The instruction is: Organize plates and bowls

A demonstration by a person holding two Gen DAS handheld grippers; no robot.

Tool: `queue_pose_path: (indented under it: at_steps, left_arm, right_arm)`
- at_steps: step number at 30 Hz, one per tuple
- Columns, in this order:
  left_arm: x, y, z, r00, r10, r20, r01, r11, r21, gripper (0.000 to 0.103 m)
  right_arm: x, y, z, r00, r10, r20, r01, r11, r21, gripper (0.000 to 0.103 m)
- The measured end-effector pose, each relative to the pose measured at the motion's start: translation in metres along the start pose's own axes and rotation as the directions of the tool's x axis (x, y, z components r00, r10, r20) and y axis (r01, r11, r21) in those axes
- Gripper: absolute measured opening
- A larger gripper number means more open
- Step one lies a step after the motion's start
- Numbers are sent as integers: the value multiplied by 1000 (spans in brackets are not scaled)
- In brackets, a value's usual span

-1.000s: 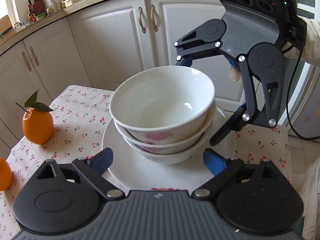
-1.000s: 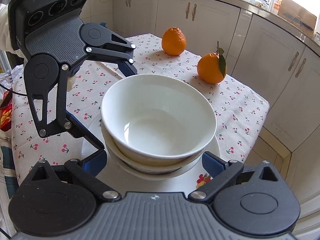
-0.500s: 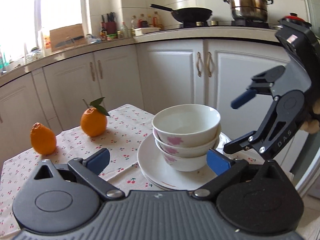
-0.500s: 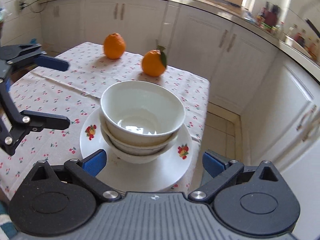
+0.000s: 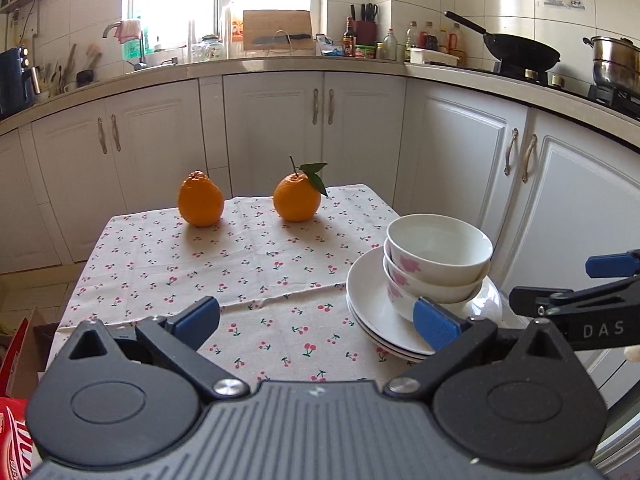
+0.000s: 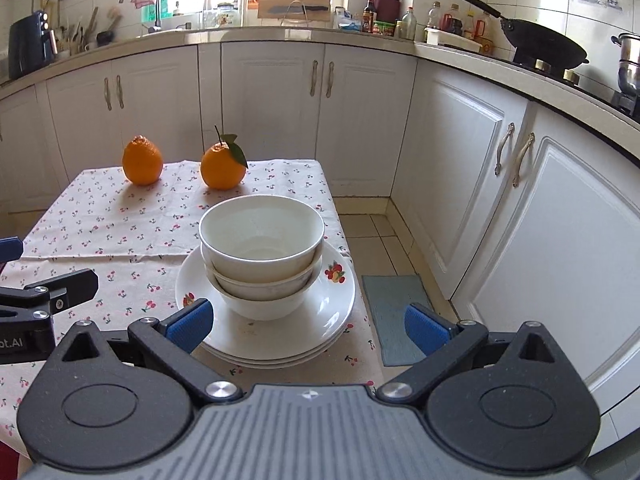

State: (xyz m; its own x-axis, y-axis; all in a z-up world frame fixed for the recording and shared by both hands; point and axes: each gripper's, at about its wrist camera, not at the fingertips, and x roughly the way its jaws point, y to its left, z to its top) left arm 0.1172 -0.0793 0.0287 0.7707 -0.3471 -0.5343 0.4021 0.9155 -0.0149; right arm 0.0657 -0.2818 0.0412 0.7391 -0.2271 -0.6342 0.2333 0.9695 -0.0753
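- The three white ceramic bowls [image 6: 261,254], nested one in another, stand on a stack of white round plates [image 6: 336,304] with small fruit prints, at the right edge of the desk [image 5: 240,272], near its front right corner.
- The desk wears a cream cloth with little red cherries; the plates reach almost to the cloth's right border.
- The left gripper [image 5: 316,318] hangs over the front part of the desk with its jaws spread wide and nothing between them; the jaws have just been opening. Its right blue pad is in front of the lowest bowl in the left wrist view, but apart from it.
- The right gripper [image 6: 308,324] is before the stack, jaws wide open and empty; the plates and bowls show between its blue pads without touching.
- Two oranges stand near the far edge of the desk: a knobby orange fruit [image 5: 200,204] to the left and an orange fruit with a green leaf [image 5: 297,202] beside it, well apart from the stack.
- The cloth between the oranges and the stack is bare.
- A blue-grey floor mat [image 6: 394,312] lies on the tiles to the right of the desk, before the white kitchen cabinets [image 6: 460,184].
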Motion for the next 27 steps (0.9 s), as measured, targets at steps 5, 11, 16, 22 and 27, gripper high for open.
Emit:
queue_pose_path:
  at_steps: [5, 11, 16, 22, 27]
  left_arm:
    - [-12, 1, -2, 1000, 5, 2, -5, 1000, -19, 102]
    - [-18, -4, -4, 999, 40, -1, -40, 999, -1, 102]
    - [-17, -4, -4, 999, 47, -6, -47, 999, -5, 102]
    - [-12, -6, -4, 998, 56, -24, -57, 998, -10, 102]
    - [-12, -6, -5, 998, 62, -31, -62, 998, -12, 102]
  right_arm:
    - [-17, 8, 0, 999, -2, 34, 2, 1000, -8, 103]
    - [-22, 14, 1, 999, -1, 48, 2, 1000, -15, 103]
    - [-21, 14, 0, 999, -1, 44, 2, 1000, -13, 103]
    - [-16, 13, -2, 999, 3, 34, -3, 1000, -9, 103]
    - [-16, 12, -3, 999, 4, 32, -4, 1000, -9, 103]
